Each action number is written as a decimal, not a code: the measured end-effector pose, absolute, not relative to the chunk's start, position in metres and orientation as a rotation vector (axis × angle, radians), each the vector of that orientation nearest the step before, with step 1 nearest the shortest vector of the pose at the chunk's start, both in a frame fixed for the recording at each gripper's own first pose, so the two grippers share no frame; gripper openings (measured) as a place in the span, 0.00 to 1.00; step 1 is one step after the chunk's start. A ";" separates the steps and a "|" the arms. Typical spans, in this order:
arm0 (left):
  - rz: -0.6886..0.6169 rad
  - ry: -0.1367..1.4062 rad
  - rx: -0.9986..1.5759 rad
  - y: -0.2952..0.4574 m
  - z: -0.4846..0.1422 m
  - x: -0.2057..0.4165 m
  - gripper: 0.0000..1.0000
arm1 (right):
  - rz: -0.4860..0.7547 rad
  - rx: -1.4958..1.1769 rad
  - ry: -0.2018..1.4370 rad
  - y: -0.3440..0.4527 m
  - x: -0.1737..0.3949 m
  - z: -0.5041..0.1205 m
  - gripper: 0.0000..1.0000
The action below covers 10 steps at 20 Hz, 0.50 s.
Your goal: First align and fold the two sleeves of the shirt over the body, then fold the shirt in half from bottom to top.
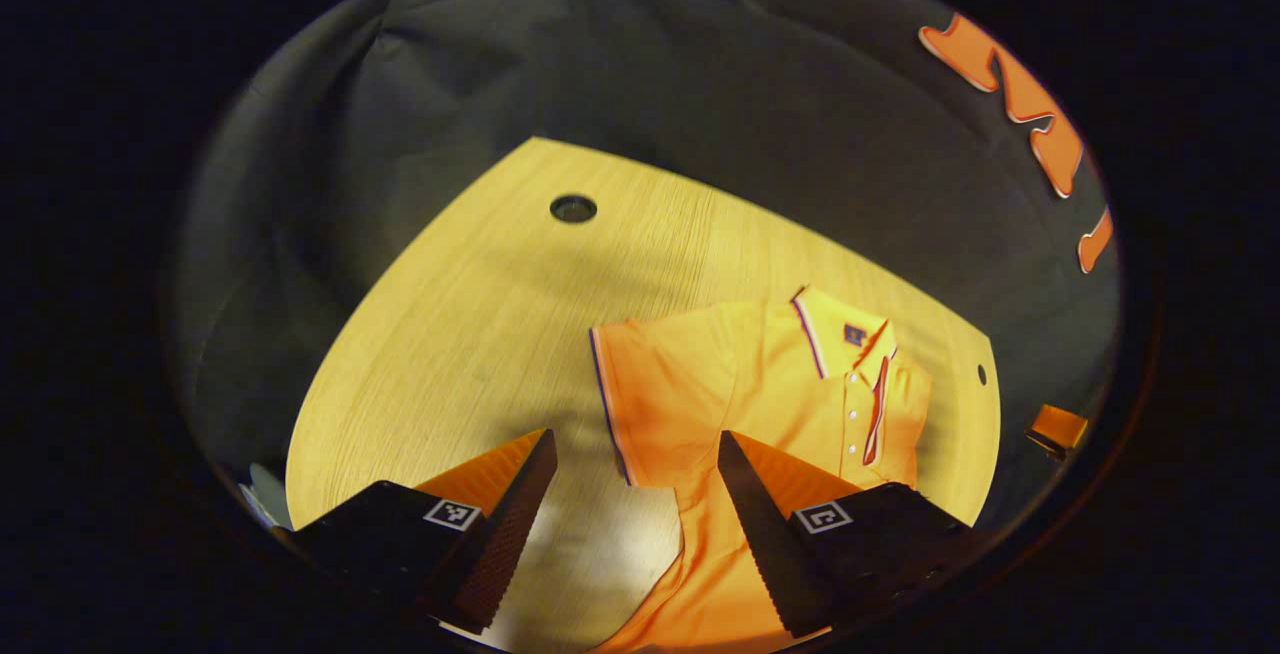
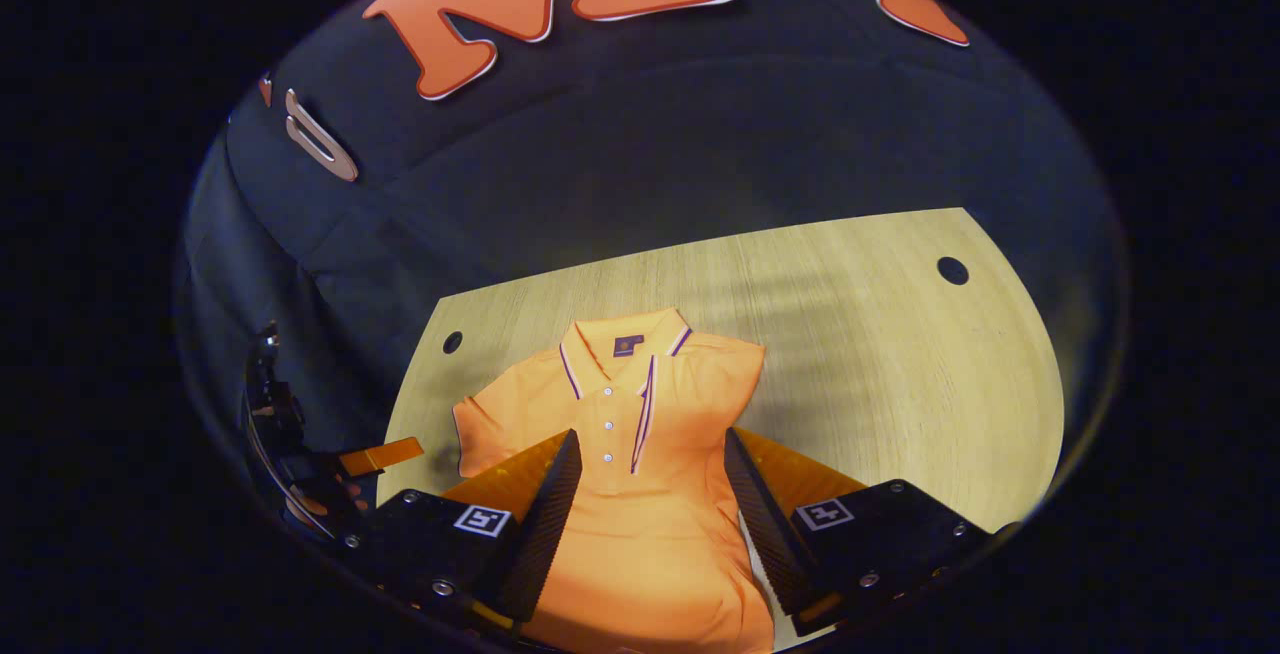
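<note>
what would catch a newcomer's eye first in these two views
The bright orange polo shirt lies front up on the pale wooden table, collar toward the far black cloth wall. The right gripper hangs open over its chest, and the left gripper hangs open beside one spread sleeve.
</note>
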State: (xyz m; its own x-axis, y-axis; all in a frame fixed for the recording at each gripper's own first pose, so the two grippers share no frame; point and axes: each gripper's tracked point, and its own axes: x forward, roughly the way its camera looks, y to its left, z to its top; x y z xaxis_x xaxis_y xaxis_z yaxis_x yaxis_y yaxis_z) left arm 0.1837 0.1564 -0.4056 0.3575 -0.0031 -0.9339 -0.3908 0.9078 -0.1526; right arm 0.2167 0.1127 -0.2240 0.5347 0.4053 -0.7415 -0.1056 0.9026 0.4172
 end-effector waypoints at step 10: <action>0.244 1.524 -0.361 0.150 -0.485 0.213 0.96 | 0.201 0.312 0.872 0.044 0.147 -0.196 0.94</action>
State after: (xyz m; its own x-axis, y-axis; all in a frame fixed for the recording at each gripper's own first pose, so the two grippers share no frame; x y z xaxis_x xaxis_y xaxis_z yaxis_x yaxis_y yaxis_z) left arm 0.2126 0.1505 -0.4847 0.0384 -0.0684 -0.9969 -0.3758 0.9234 -0.0778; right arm 0.1475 0.0436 -0.1960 0.6290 0.2986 -0.7178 -0.0463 0.9360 0.3489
